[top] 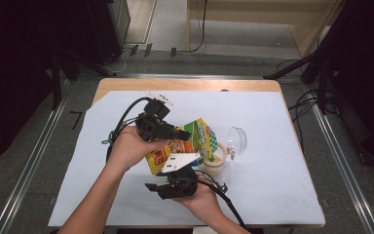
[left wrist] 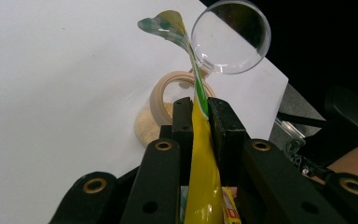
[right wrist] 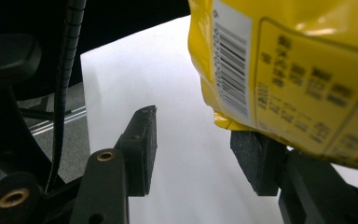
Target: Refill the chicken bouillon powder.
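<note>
Grey floor, metal rails and dark stands around a wooden desk (top: 126, 84) covered by a white sheet (top: 272, 161).

High view: left tongs (top: 185, 134) hold a yellow-green snack bag (top: 195, 141) up over the desk centre, tilted above a beige container (top: 215, 163) whose clear lid (top: 237, 140) is flipped open beside it. Right tongs (top: 151, 187) sit just below the bag's lower end, jaws apart.

Left gripper view: jaws clenched on the bag's thin sealed edge (left wrist: 200, 154), which runs up between them. Beyond it is the round beige container (left wrist: 168, 100), with powdery or crumbly stuff at its base, and the clear lid (left wrist: 230, 37) standing up behind.

Right gripper view: jaws released, wide gap with white sheet (right wrist: 177, 140) between. The bag's barcode corner (right wrist: 261, 84) hangs over the right-hand pad (right wrist: 256, 161), close to it, contact unclear.

Step looks like pouring from the bag into the container, or tearing it open first; can't tell if the bag is already open. Next move probably calls for the right tongs to close on the bag's lower corner to steady or tip it, keeping the mouth over the container opening.
</note>
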{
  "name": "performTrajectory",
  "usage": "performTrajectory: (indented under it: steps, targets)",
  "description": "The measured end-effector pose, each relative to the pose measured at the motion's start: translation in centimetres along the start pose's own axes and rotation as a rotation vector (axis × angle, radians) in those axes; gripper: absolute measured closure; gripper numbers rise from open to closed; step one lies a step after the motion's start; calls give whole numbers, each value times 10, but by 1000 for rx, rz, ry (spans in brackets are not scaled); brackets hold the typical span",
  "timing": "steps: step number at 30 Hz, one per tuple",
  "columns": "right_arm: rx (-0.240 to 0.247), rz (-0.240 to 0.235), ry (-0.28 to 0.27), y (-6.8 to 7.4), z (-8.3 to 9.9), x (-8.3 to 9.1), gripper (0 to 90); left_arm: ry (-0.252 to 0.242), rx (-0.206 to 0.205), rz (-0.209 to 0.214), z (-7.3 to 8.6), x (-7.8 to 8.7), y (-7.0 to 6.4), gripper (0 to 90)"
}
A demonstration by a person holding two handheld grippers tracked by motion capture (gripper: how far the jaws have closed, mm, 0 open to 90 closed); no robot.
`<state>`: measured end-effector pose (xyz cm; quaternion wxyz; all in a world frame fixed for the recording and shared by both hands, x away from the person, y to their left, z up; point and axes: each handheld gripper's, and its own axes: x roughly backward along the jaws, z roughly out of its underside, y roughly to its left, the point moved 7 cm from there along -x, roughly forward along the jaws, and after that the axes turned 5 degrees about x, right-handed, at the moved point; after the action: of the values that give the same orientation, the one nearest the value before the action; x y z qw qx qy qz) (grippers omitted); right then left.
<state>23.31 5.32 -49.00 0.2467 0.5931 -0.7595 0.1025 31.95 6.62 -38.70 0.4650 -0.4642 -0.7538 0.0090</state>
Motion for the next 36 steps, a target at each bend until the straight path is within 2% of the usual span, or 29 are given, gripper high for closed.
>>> performTrajectory:
  steps: [7, 12, 16, 20, 23, 29, 36]
  targets:
    - [-50, 6, 6, -9, 7, 2, 512, 18, 23, 22, 5, 2, 8, 854]
    - [-86, 23, 24, -15, 12, 3, 510, 35, 25, 29, 7, 0, 11, 858]
    - [-82, 34, 37, -17, 14, 3, 510, 38, 30, 30, 7, 0, 12, 858]
    - [-88, 35, 39, -17, 15, 3, 504, 50, 14, 25, 9, 0, 13, 857]
    - [-91, 35, 35, -17, 16, 2, 507, 49, 21, 28, 9, -2, 12, 853]
    - [-60, 47, 55, -20, 19, 0, 537, 77, 17, 46, 11, -13, 12, 826]
    - [-49, 54, 50, -22, 19, 0, 539, 61, 8, 88, 8, -19, 13, 830]
